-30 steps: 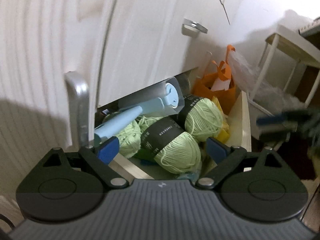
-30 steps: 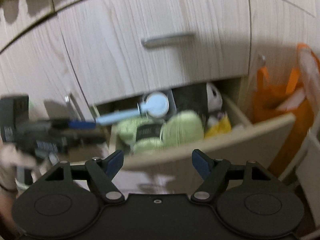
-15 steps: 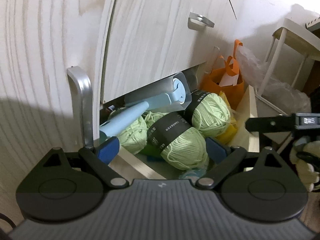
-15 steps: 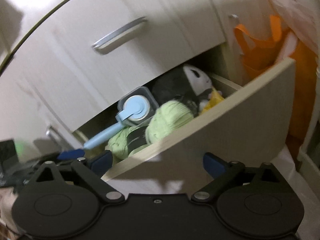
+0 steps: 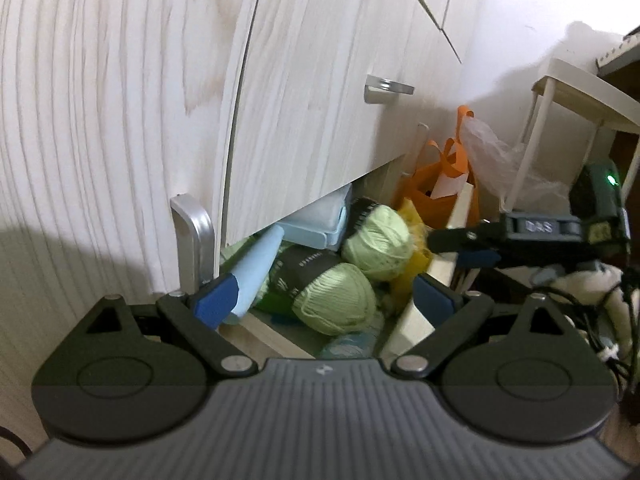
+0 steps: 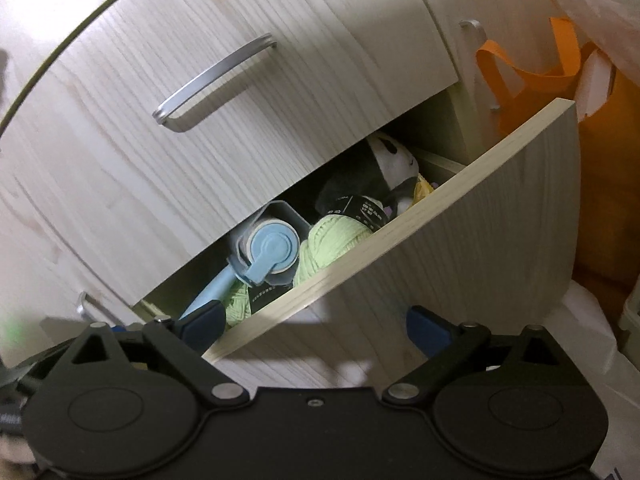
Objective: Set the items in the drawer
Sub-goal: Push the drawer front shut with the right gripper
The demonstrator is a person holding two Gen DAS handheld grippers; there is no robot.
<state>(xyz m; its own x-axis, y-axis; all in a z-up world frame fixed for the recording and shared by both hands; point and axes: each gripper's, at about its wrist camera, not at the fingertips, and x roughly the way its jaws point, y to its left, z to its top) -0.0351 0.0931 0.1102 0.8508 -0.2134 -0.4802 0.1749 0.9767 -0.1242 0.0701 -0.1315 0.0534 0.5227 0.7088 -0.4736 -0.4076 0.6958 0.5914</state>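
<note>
The bottom drawer (image 6: 460, 240) of a pale wood cabinet stands partly open. Inside lie light green yarn balls (image 5: 336, 300) (image 6: 340, 240), a blue lint roller (image 6: 272, 252) (image 5: 256, 276), a panda plush (image 6: 392, 160) and a yellow item (image 5: 412, 224). My left gripper (image 5: 324, 300) is open and empty, just above the drawer's left end. My right gripper (image 6: 312, 324) is open and empty, close against the drawer front; it also shows in the left wrist view (image 5: 480, 248) at the drawer's front panel.
An orange bag (image 5: 440, 176) (image 6: 560, 72) with clear plastic hangs beside the cabinet on the right. A white stool or side table (image 5: 580, 96) stands further right. The closed drawer above has a metal handle (image 6: 216, 80).
The right gripper has come in close to the drawer front. The left gripper has shifted nearer the drawer's left end. The drawer gap looks narrower.
</note>
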